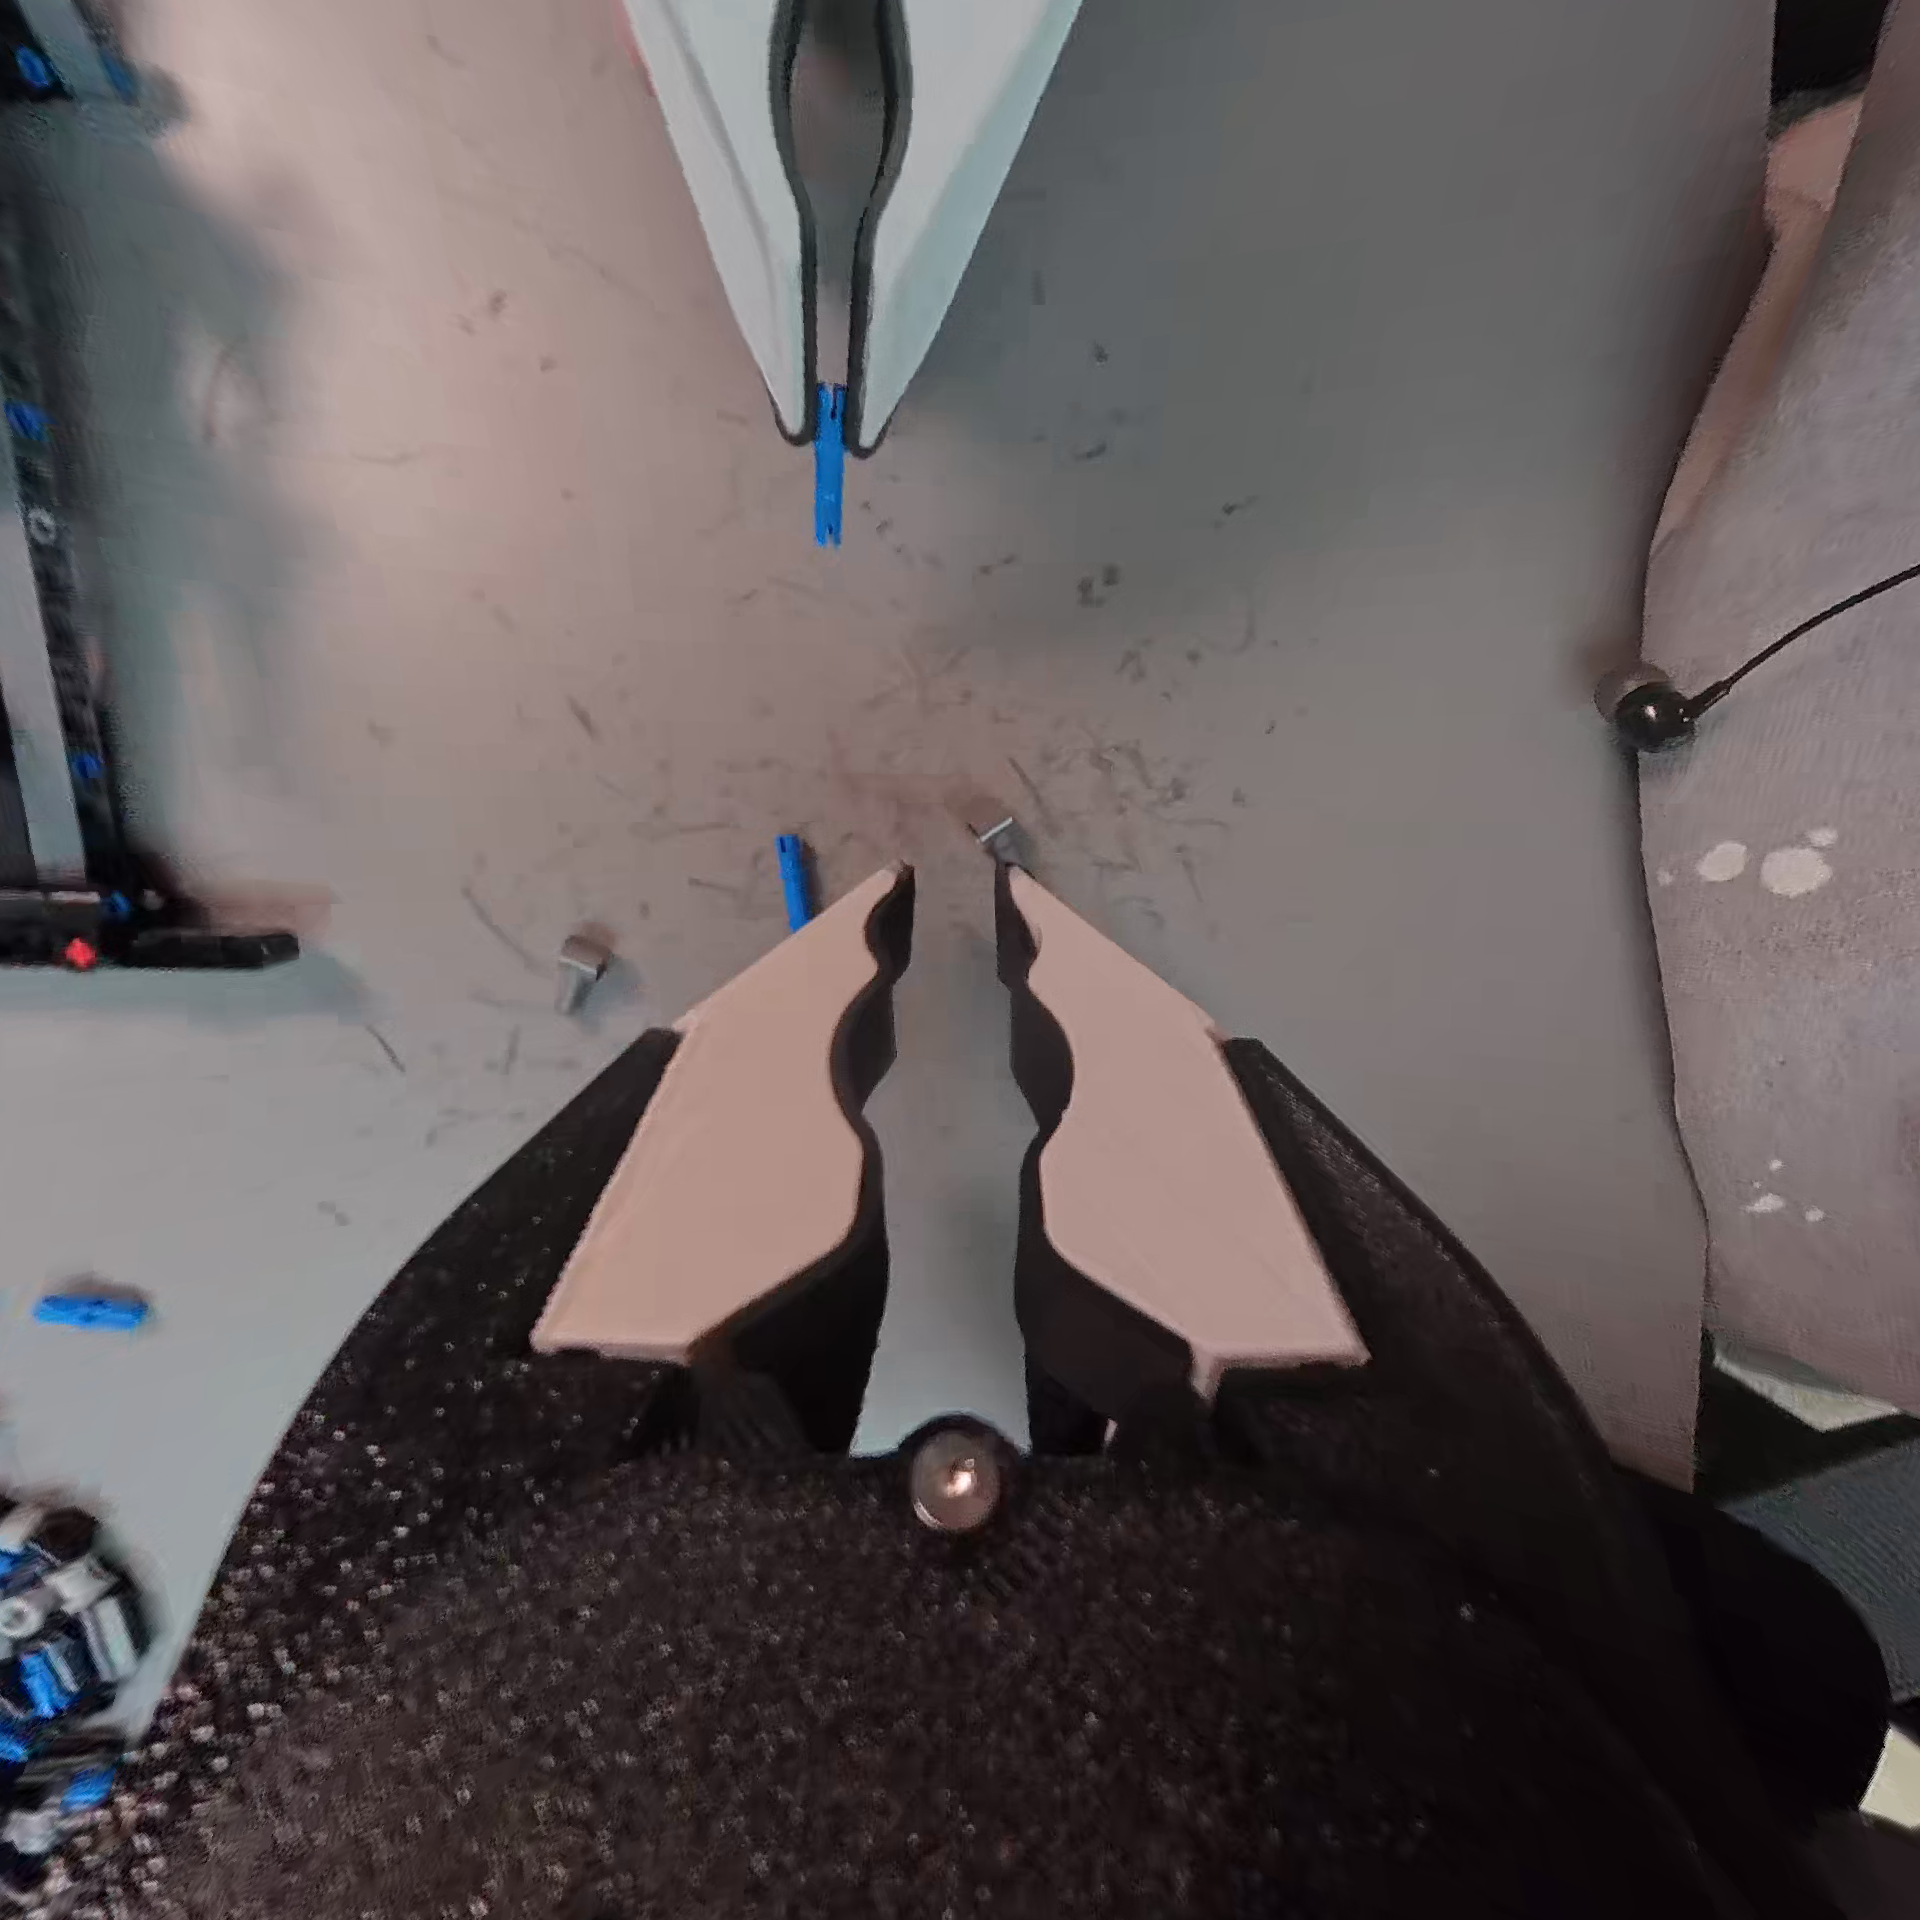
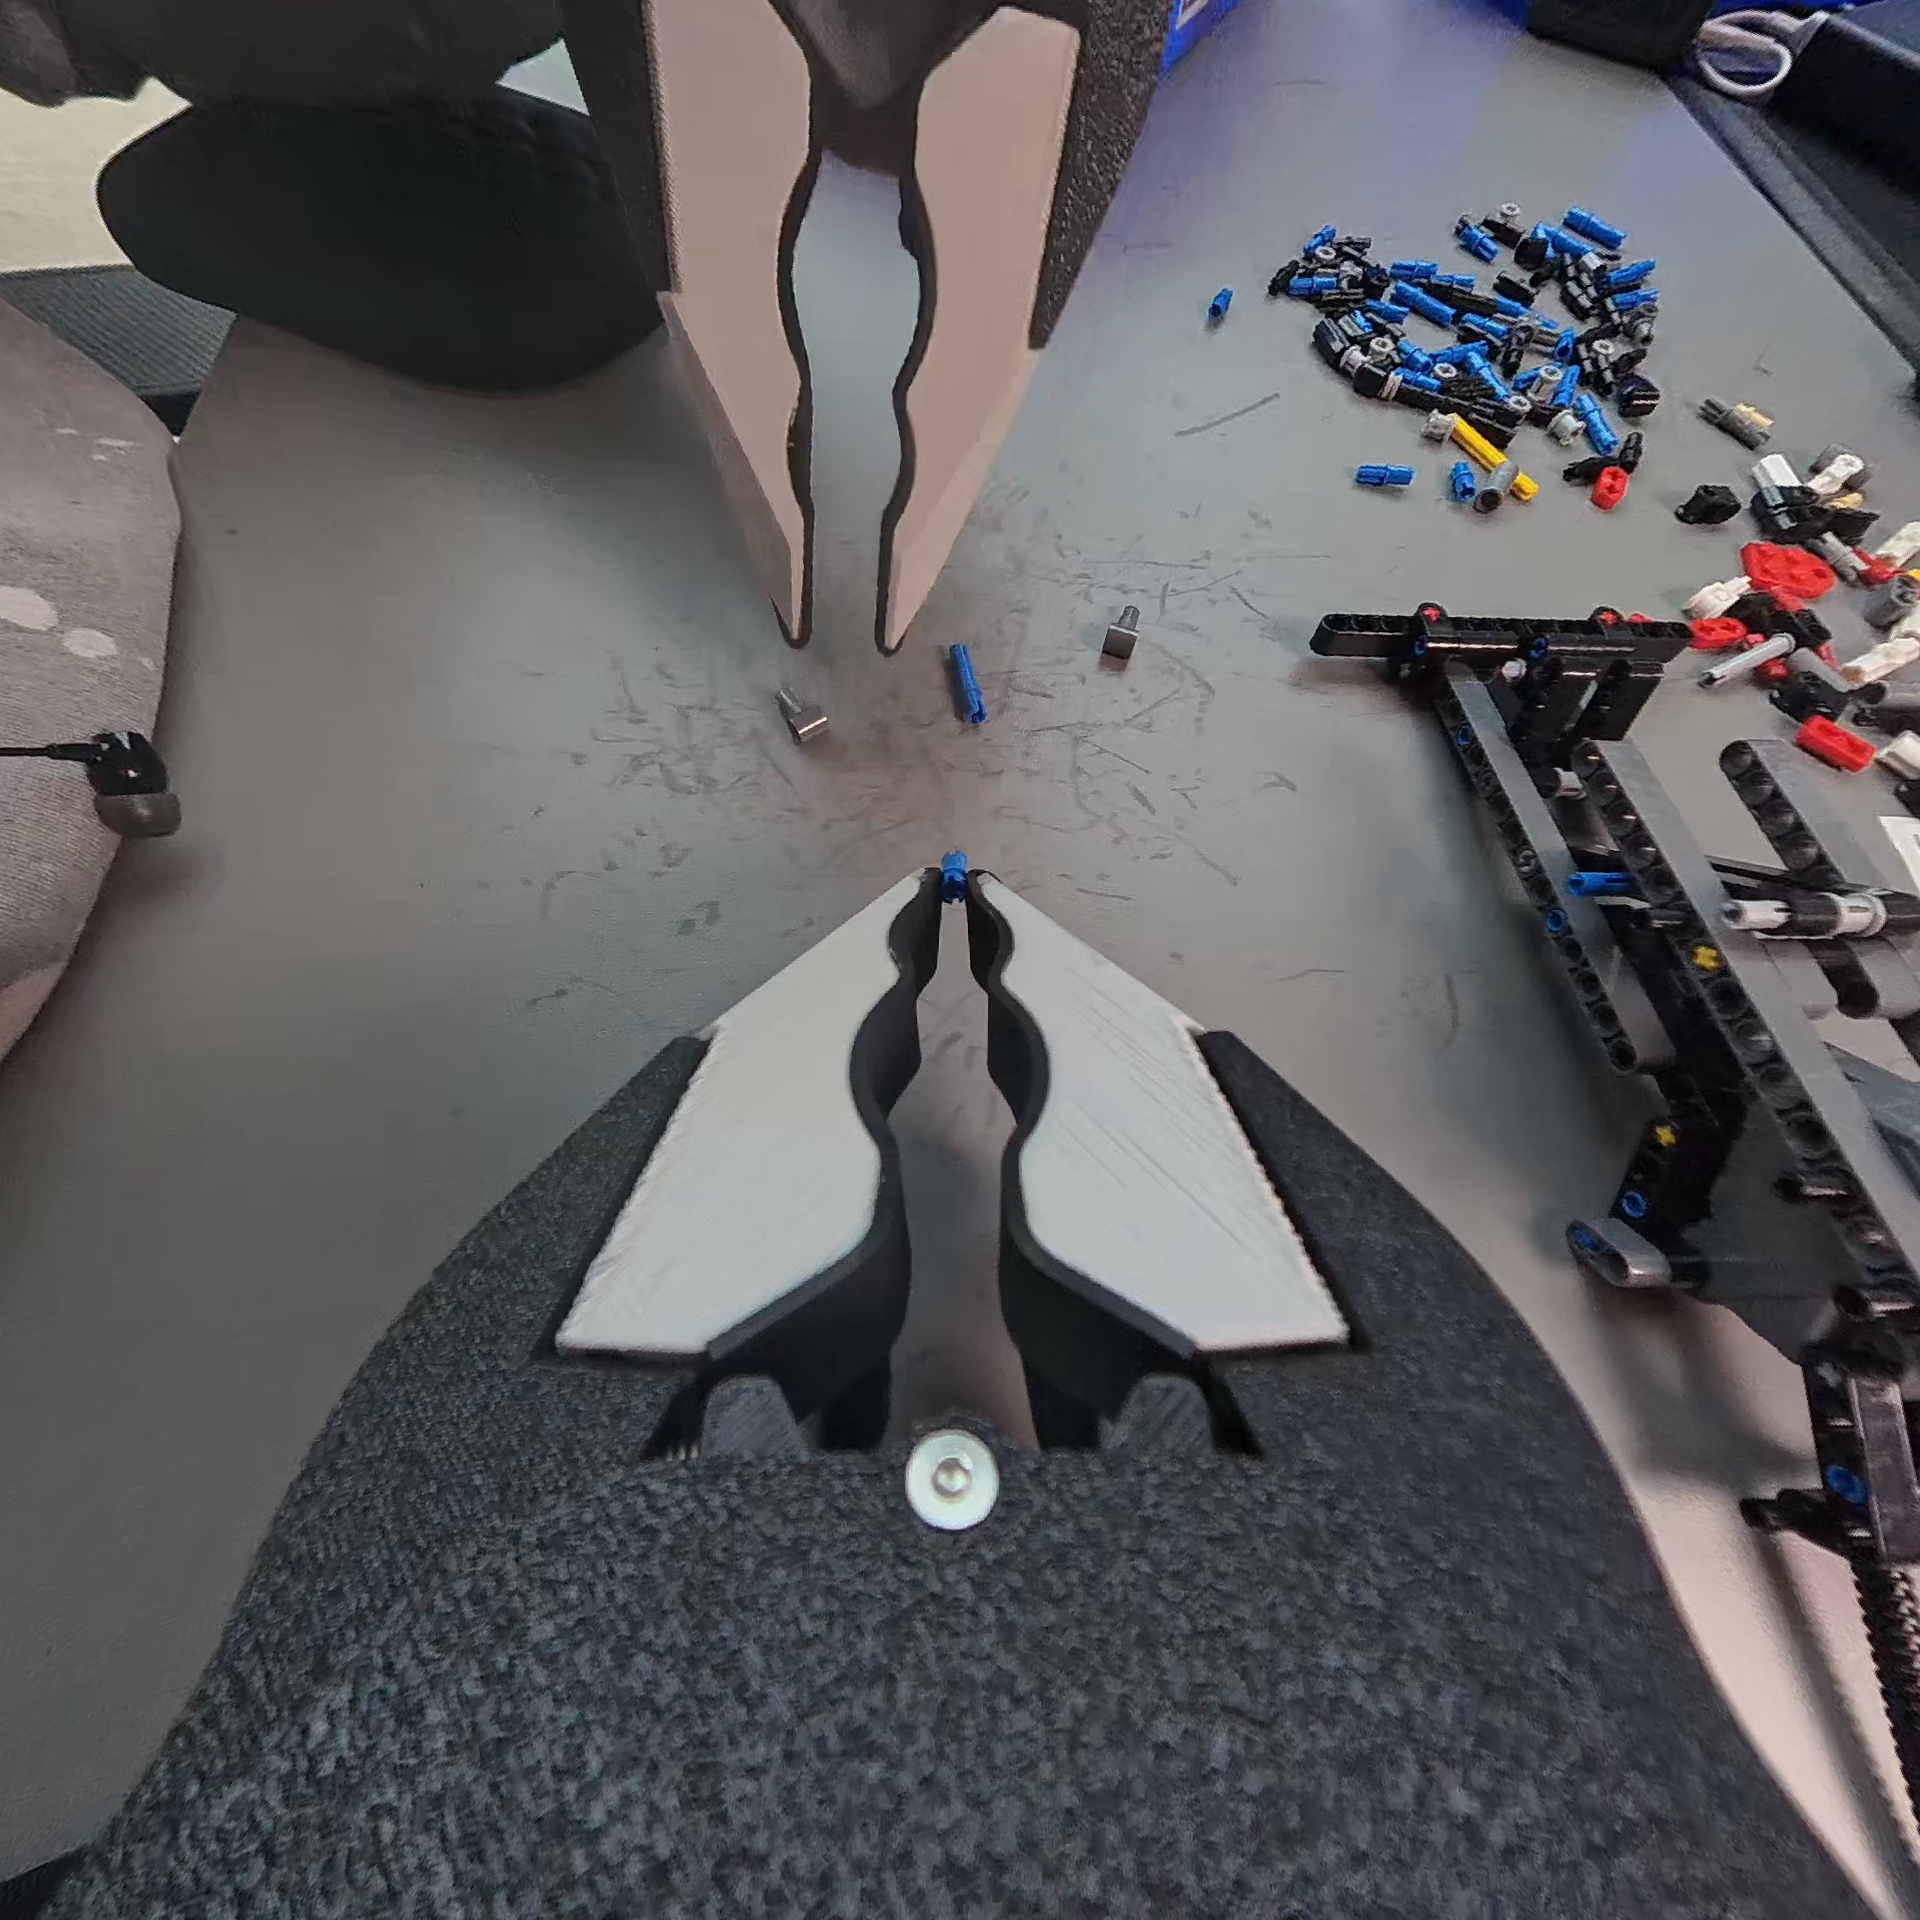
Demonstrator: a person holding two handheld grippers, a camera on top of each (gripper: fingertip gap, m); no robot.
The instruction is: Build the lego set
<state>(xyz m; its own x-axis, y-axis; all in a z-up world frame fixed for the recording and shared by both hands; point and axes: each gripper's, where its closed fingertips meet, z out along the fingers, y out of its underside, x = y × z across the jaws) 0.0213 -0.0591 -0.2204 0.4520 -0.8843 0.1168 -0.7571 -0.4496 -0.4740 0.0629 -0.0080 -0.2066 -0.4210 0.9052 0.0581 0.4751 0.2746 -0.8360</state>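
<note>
Right wrist view shows your right gripper point(image 2: 954, 883) pinching a small blue pin point(image 2: 953, 876) tight at its tips, up above the scratched grey table point(image 2: 416, 727). Your left gripper point(image 2: 844, 636) faces it with its tips a little apart and nothing between them. Near those tips lie a grey piece point(image 2: 802, 716) and another blue pin point(image 2: 965, 683). The half-built black frame point(image 2: 1621, 914) sits off to the right, beside a pile of loose pieces point(image 2: 1486, 332).
</note>
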